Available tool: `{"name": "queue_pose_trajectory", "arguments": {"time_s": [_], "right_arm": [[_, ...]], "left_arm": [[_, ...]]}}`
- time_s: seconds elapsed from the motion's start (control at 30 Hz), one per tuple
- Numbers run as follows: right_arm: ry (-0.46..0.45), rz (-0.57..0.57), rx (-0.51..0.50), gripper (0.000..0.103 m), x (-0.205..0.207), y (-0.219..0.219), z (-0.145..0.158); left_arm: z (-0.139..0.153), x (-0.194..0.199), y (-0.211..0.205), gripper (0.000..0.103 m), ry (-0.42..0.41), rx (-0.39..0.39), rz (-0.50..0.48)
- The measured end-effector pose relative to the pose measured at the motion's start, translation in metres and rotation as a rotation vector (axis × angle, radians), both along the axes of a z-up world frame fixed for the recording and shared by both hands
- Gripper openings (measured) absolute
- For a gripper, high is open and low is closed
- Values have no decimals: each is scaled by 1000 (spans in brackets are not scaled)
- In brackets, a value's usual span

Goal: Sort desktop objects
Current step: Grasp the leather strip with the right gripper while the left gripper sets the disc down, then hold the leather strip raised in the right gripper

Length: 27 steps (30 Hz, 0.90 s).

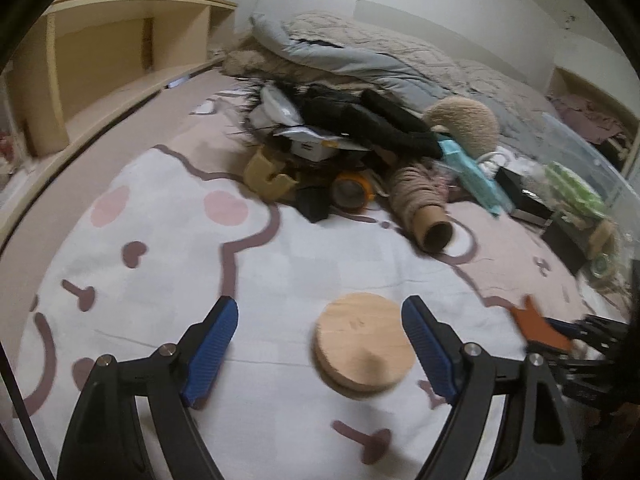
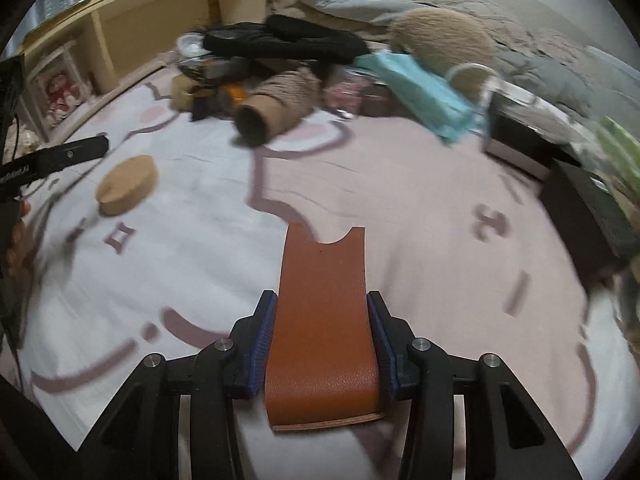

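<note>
My right gripper [image 2: 322,308] is shut on a brown leather case [image 2: 324,320], held above the pink and white bedsheet [image 2: 440,220]. The case also shows at the right of the left wrist view [image 1: 538,326]. My left gripper [image 1: 320,320] is open and empty. A round wooden lid [image 1: 362,344] lies on the sheet just inside its right finger [image 1: 428,348]. The lid shows at the left of the right wrist view [image 2: 126,190], with the left gripper's finger [image 2: 68,156] beside it.
A pile of clutter lies further up the bed: a yarn spool [image 1: 420,204], orange tape roll [image 1: 352,190], black clothing [image 1: 372,120], teal packet [image 1: 472,172], plush toy [image 1: 464,124], black boxes [image 2: 584,204]. A wooden shelf [image 1: 100,52] runs along the left. A quilt [image 1: 380,52] lies behind.
</note>
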State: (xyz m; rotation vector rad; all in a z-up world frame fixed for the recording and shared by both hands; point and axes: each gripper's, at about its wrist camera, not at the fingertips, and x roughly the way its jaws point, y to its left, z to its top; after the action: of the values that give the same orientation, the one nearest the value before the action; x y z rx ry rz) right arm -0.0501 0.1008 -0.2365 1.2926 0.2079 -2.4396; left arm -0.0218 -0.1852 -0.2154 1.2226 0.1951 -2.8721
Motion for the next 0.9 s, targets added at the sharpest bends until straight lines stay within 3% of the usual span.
{"name": "queue_pose_trajectory", "arguments": {"time_s": [0.3,0.43,0.57,0.7,0.77,0.9], "right_arm": [[-24,-145,-43,45,0,61,5],[-21,-187,-78,45,-1,78,4],[-7,-191,-77,45,-1,77,1],[4,-188,-76,45,0,77,-1],[9,-195,-91,45,0,79,-3],[28,-196,-81,46,1,76,-6]], "left_arm": [[-12,-13,-26,84,-82,-184,163],[-27,-12,-33,84,-143,-148,143],[-29,-12,-20,84,-137,-200,99],[-28,-15,-19,84,-132,-151,47],[-29,-16,-11,84,-125,-200,36],[-29,-22,-5,84,-142,-203,24]]}}
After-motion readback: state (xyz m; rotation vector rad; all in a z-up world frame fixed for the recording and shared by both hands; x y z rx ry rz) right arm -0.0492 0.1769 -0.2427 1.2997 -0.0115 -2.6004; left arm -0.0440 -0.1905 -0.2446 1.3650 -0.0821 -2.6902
